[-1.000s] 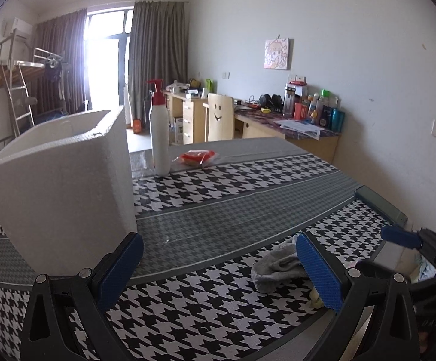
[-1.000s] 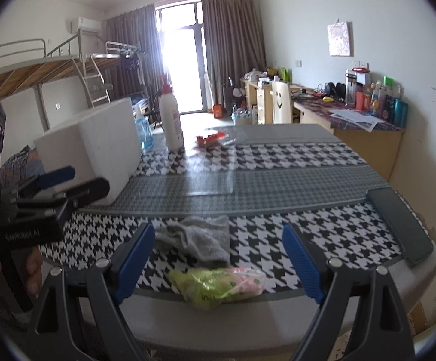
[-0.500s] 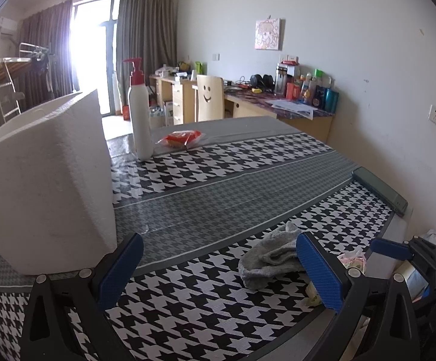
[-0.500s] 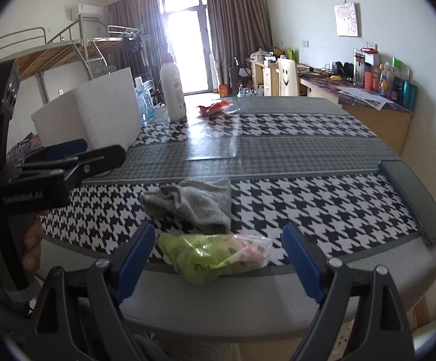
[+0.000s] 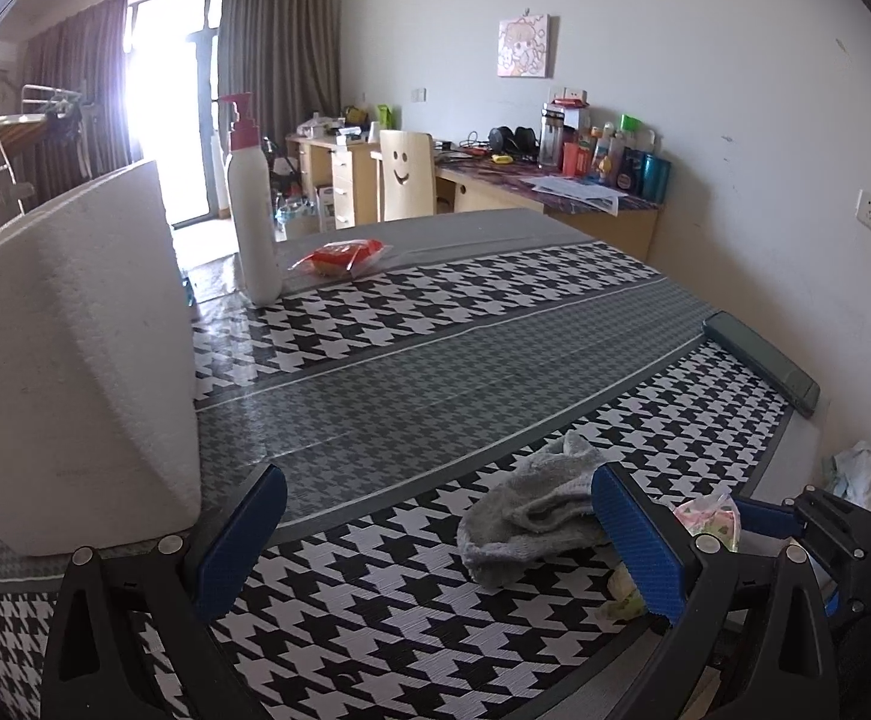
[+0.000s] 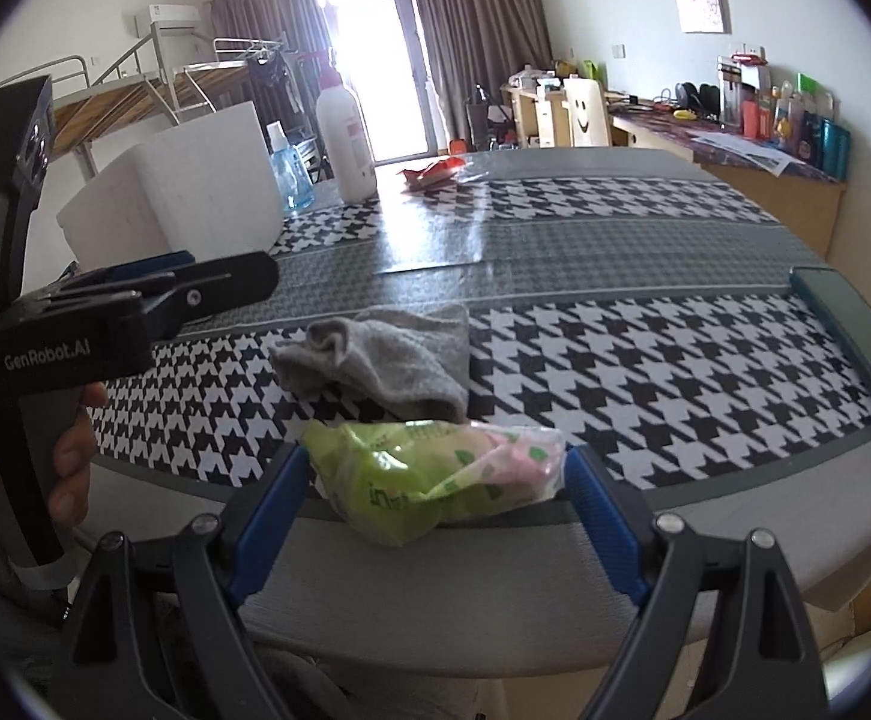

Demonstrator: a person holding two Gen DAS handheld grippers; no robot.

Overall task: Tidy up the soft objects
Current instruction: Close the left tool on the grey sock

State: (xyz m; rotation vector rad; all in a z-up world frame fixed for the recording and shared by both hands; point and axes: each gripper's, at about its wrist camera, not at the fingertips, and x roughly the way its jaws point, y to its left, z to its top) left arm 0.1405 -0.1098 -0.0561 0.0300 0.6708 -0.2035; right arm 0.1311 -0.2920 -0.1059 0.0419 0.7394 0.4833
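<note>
A crumpled grey sock [image 6: 384,354] lies on the houndstooth table near its front edge; it also shows in the left wrist view [image 5: 534,516]. A green and pink plastic packet [image 6: 435,480] lies just in front of it at the table's edge, also seen in the left wrist view [image 5: 708,519]. My right gripper [image 6: 435,516] is open, its blue pads on either side of the packet. My left gripper [image 5: 435,540] is open and empty, above the table left of the sock. A white foam box [image 5: 69,372] stands at the left.
A white pump bottle [image 5: 252,216] and a red snack packet [image 5: 339,258] stand at the table's far side. A blue bottle [image 6: 288,174] stands beside the box. A dark green bar [image 6: 855,348] lies along the right edge. A desk and chair stand behind.
My right gripper has moved forward and down until its open pads flank the green packet. My left gripper has shifted right, toward the sock. Both stay open.
</note>
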